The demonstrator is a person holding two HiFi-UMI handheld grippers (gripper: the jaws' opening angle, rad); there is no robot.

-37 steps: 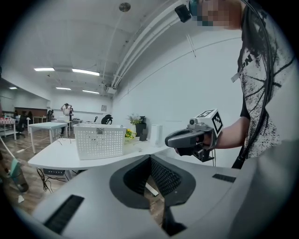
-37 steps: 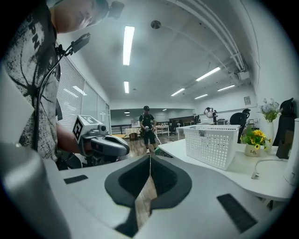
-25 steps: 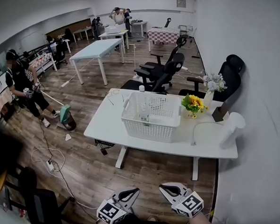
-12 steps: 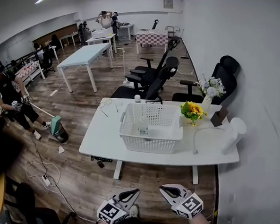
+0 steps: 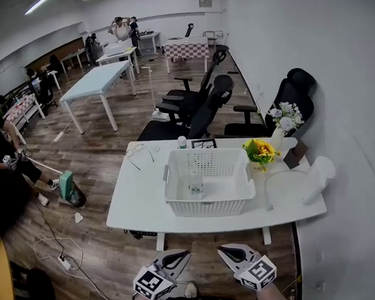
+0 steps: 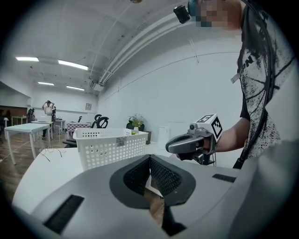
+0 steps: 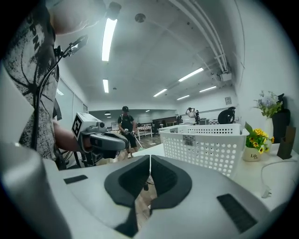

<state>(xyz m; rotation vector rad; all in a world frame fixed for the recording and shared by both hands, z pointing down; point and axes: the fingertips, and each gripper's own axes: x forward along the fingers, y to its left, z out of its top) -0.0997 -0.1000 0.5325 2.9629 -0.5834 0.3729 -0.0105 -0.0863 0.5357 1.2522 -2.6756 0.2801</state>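
Two grippers near, well short of table (image 5: 140, 203). Left gripper (image 5: 181, 258): jaws together, empty. Basket (image 5: 208, 206) mid-table, small item (image 5: 196, 188) inside. Right gripper (image 5: 226, 250): jaws together, empty. Likely risks: shut jaws shove light basket; cable (image 5: 269, 183) at right snags; flowers (image 5: 259, 150) tip.

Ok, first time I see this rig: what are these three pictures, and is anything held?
No robot arm here: a person holds a two-jaw gripper in each hand. The head view looks down from their head, with the left gripper and right gripper at its bottom edge, short of a white table. The other two views ride on the grippers and look along their jaws. Both pairs of jaws are shut, with nothing between. On the table stand a white basket and yellow flowers.
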